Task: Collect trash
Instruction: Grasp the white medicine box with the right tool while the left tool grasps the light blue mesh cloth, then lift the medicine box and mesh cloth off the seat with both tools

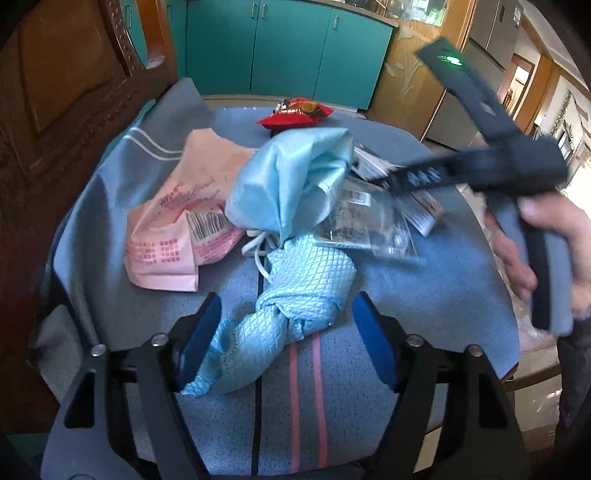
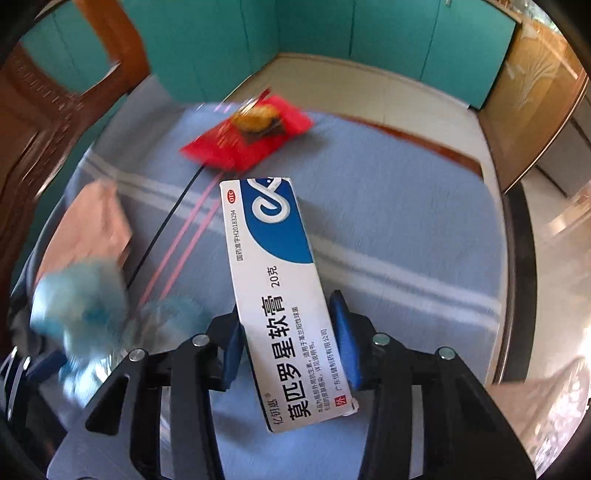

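In the right wrist view my right gripper (image 2: 288, 339) is shut on a white and blue ointment box (image 2: 273, 280), which sticks out forward between the blue pads. A red snack wrapper (image 2: 247, 136) lies beyond it. In the left wrist view my left gripper (image 1: 286, 332) stands open, astride a knotted, quilted light blue cloth (image 1: 295, 295). Behind it lie a smooth light blue cloth (image 1: 291, 177), a pink paper bag (image 1: 166, 229), a clear plastic packet (image 1: 354, 221) and the red snack wrapper (image 1: 295, 112). The right gripper (image 1: 399, 181) shows blurred over the pile's right side, held by a hand (image 1: 554, 240).
Everything lies on a round table under a blue-grey striped cloth (image 1: 424, 288). A carved wooden chair (image 1: 55, 110) stands close at the left. Teal cabinets (image 1: 288, 48) and a steel fridge (image 1: 491, 26) are behind. A white cable (image 1: 258, 243) runs under the cloths.
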Motion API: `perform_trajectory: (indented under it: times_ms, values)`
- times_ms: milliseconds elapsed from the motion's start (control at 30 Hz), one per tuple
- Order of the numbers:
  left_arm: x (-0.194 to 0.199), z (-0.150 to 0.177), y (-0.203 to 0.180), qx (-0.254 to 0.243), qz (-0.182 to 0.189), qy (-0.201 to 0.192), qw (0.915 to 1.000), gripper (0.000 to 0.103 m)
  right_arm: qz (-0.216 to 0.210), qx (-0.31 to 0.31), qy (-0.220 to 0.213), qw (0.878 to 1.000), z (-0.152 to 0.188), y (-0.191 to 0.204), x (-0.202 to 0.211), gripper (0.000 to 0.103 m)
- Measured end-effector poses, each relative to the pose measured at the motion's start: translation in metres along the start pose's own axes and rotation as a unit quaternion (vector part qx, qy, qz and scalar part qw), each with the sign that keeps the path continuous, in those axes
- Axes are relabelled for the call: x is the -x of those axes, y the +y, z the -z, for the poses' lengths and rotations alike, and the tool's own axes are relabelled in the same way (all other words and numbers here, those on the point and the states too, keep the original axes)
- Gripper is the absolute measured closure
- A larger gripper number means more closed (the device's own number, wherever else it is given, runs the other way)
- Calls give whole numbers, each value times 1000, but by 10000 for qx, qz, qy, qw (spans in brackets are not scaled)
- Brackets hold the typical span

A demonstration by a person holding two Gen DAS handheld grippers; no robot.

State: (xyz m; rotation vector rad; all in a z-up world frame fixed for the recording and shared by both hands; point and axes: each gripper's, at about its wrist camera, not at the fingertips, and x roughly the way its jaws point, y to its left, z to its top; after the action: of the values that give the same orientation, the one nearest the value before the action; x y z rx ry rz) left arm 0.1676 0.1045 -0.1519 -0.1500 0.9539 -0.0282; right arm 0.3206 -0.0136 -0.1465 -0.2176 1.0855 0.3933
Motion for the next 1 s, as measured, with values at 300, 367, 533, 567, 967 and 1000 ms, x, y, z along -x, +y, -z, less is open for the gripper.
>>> perform_trajectory:
  times_ms: [300, 367, 533, 567, 967, 1000]
  values:
    - [-3, 3, 4, 90, 41, 27, 9999, 41, -291, -461, -409, 9977, 51, -4, 45, 59]
    - [-5, 3, 8, 223, 245, 49, 9994, 53, -245, -695, -600, 9955, 58, -13, 57, 59]
    - [3, 8, 6, 244, 371, -16, 9990, 69, -423, -1121, -784, 9897, 78, -30, 76, 59]
    - [6, 10, 7, 260, 413, -12, 9988, 70, -454, -1161, -805, 9889, 81, -30, 78, 59]
    - [32, 25, 3, 42, -96, 148, 9998, 66, -151, -730, -784, 9941, 114, 0, 82, 59]
    - [32, 26, 3, 26, -128, 174, 9998, 66, -133, -702, -725, 9948, 116, 3, 78, 59]
